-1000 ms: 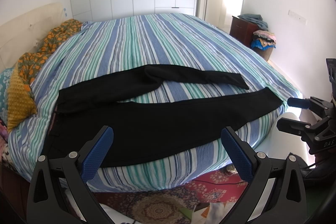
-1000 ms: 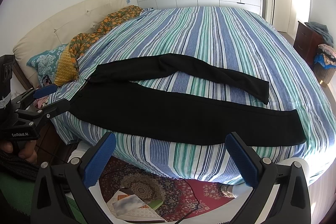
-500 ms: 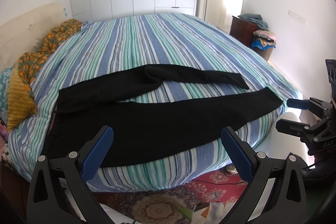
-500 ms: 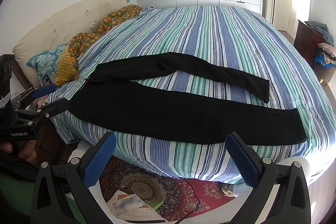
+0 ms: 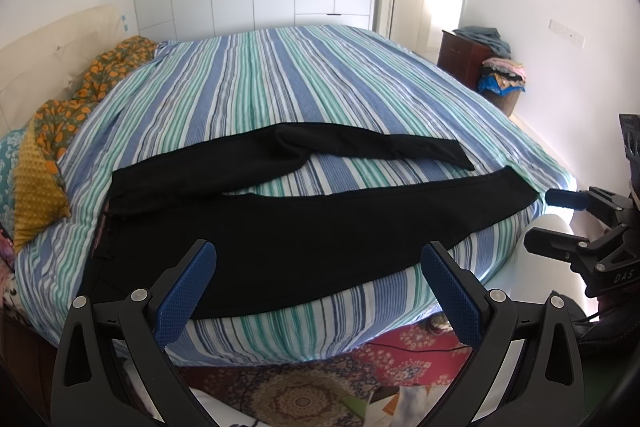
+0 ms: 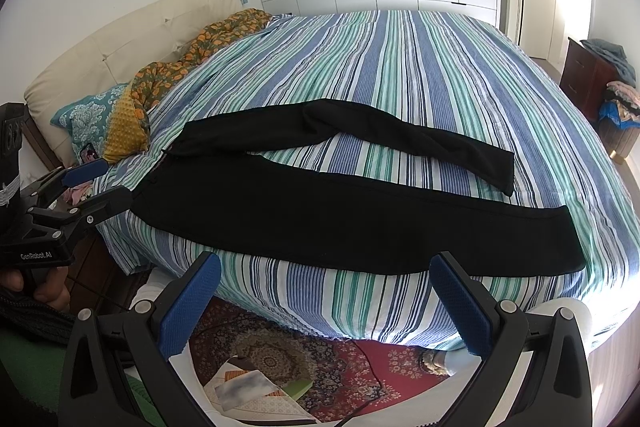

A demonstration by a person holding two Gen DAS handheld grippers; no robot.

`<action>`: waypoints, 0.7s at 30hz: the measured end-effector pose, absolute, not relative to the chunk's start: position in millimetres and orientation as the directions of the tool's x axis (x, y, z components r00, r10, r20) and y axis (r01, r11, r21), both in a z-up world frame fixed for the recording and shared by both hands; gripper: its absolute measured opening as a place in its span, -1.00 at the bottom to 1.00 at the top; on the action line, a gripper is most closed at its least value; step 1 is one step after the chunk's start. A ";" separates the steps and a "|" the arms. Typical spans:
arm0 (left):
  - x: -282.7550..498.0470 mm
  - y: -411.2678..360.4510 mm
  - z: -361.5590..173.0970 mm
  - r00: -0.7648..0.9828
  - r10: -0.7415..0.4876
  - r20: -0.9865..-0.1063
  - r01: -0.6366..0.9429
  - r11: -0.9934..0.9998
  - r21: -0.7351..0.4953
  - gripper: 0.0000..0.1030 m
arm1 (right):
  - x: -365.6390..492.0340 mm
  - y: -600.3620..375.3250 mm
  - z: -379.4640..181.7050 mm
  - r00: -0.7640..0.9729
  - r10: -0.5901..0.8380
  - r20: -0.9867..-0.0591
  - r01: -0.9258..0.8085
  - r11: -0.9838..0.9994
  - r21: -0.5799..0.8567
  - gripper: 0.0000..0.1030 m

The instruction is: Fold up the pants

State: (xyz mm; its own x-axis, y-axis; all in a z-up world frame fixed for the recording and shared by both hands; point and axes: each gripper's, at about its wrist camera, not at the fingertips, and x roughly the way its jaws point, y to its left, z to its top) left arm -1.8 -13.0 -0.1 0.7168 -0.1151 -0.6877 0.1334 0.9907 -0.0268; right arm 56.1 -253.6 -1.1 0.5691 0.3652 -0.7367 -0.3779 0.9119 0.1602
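Black pants (image 5: 304, 227) lie unfolded along the near edge of the striped bed (image 5: 304, 75), waistband toward the pillows (image 6: 120, 131), the two legs spread apart in a narrow V. Left gripper (image 5: 320, 291) and right gripper (image 6: 326, 301) hover off the mattress edge above the rug (image 6: 280, 351), fingers wide apart, holding nothing. No fold appears made; the whole task remains.

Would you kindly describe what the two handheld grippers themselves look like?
Both are black plastic two-finger frames with silver pivot bolts and textured blue pads. The left gripper carries white "GenRobot.AI" lettering; the right gripper shows "DAS". A dark knitted sleeve covers the left wrist.
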 end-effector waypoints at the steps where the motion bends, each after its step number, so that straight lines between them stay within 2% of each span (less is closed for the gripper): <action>1: -1.9 -12.6 0.0 0.717 -0.115 -0.688 0.134 0.991 -0.027 0.99 | 56.1 -253.5 -1.0 0.569 0.365 -0.737 -0.378 0.912 0.160 1.00; 21: -2.1 -11.7 0.0 0.717 -0.115 -0.688 0.133 0.991 -0.027 0.99 | 54.3 -248.7 -4.0 0.564 0.369 -0.738 -0.382 0.910 0.163 1.00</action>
State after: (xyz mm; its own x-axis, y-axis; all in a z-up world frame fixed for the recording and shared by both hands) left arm -2.1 -11.7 0.0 0.7166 -0.1151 -0.6879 0.1334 0.9907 -0.0268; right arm 54.3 -248.7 -4.0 0.5645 0.3688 -0.7385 -0.3817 0.9099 0.1627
